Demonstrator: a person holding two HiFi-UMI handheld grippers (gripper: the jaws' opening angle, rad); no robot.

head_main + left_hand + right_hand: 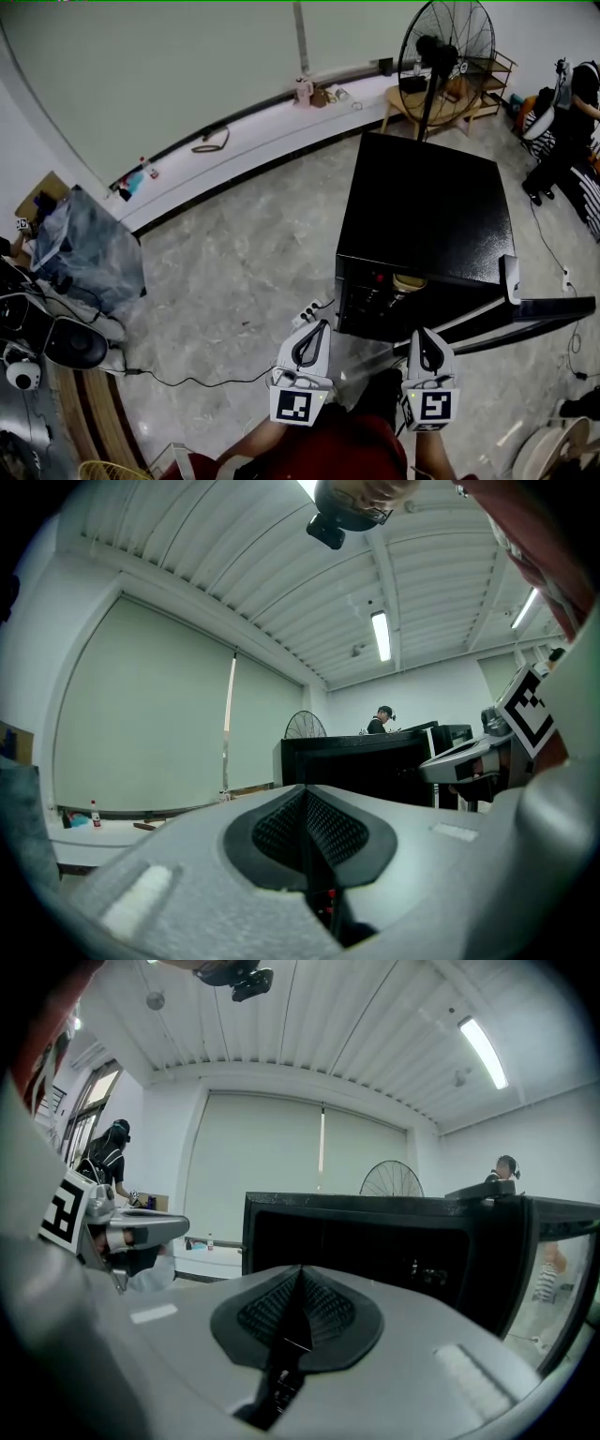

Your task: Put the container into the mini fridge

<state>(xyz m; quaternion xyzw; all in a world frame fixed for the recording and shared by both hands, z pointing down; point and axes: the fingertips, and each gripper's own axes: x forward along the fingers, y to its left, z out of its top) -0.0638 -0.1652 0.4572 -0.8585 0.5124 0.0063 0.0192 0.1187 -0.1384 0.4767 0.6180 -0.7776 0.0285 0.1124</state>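
The black mini fridge (pixel 422 216) stands on the floor with its door (pixel 520 317) swung open to the right. On a shelf inside, a pale round container (pixel 409 282) shows just behind the front edge. My left gripper (pixel 316 327) and right gripper (pixel 424 336) hover side by side in front of the opening, both shut with nothing between the pads. In the left gripper view the shut jaws (pixel 305 810) point at the fridge (pixel 361 761). The right gripper view looks past its shut jaws (pixel 300 1290) into the dark fridge interior (pixel 375 1241).
A white power strip (pixel 309 311) and a black cable (pixel 187 380) lie on the floor left of the fridge. A large standing fan (pixel 446 42) and a wooden table are behind it. A person (pixel 572 112) stands at far right. A plastic-covered bundle (pixel 80 248) sits at left.
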